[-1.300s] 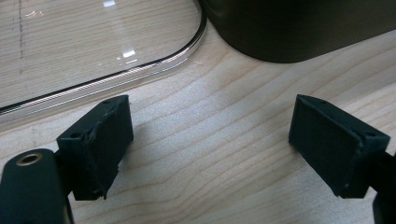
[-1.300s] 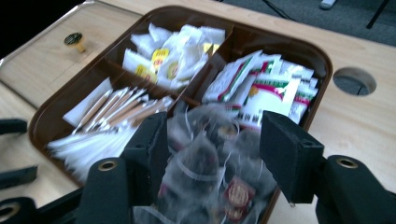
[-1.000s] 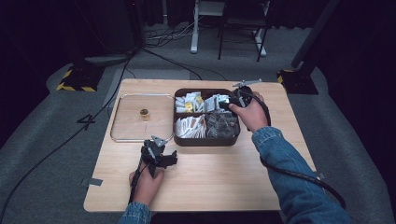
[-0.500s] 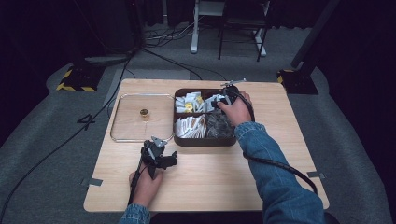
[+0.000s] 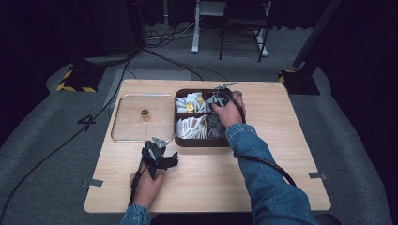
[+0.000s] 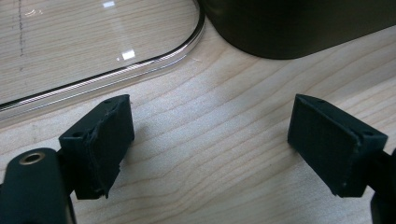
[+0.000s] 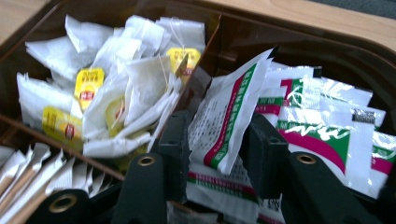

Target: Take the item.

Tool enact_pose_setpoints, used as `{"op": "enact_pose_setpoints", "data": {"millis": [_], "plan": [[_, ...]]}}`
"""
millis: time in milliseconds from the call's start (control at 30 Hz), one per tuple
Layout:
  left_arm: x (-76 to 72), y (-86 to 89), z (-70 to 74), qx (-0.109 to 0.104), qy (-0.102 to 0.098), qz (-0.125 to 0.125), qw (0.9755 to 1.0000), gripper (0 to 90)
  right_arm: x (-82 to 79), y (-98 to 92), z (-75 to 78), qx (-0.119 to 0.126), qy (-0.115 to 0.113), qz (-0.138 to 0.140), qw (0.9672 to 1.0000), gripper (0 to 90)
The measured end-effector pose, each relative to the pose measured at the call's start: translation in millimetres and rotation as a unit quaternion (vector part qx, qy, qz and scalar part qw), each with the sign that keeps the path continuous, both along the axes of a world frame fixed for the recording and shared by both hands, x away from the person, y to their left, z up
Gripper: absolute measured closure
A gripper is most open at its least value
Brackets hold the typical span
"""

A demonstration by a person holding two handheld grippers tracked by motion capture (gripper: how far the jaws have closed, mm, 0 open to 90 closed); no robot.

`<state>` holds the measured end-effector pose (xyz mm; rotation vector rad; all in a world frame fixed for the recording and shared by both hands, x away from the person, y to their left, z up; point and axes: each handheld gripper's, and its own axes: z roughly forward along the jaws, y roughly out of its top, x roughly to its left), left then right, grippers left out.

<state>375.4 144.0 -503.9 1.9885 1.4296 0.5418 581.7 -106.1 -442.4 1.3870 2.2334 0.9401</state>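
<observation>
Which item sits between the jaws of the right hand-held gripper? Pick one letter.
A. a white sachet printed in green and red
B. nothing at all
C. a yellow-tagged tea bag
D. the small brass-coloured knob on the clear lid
A: in the right gripper view, the right hand-held gripper has its two black jaws on either side of an upright white sachet printed in green and red, over the dark brown compartment box.

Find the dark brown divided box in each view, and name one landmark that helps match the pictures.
High view: the divided box sits mid-table, right of the clear lid.
Left gripper view: its dark outer wall fills the top right corner.
Right gripper view: its compartments, full of sachets, spread across the frame.
Shared landmark: the wooden table.
</observation>
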Motion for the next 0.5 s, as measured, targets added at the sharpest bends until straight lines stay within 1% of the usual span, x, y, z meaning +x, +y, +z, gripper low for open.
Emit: {"op": "enact_pose_setpoints", "data": {"millis": [100,167,267,400,500], "plan": [[0.1,0.1,0.0,0.000,-0.001,0.000,1.0000,14.9,1.7,2.0,-6.1,0.009,0.006,-0.007,0.9999,69.4],[0.1,0.2,0.0,0.001,-0.001,-0.001,1.0000,14.9,1.8,2.5,-8.2,0.014,0.014,-0.012,0.9997,75.9],[0.1,0.1,0.0,0.000,0.000,-0.001,1.0000,14.9,1.0,2.4,-7.3,0.021,0.021,-0.008,0.9995,85.6],[0.2,0.2,0.0,0.001,-0.001,-0.001,1.0000,14.9,-0.8,1.5,-1.8,0.016,0.017,-0.005,0.9997,88.0],[0.1,0.1,0.0,0.000,0.000,-0.001,1.0000,14.9,-2.5,-1.3,2.7,0.020,0.012,-0.002,0.9997,88.5]]}}
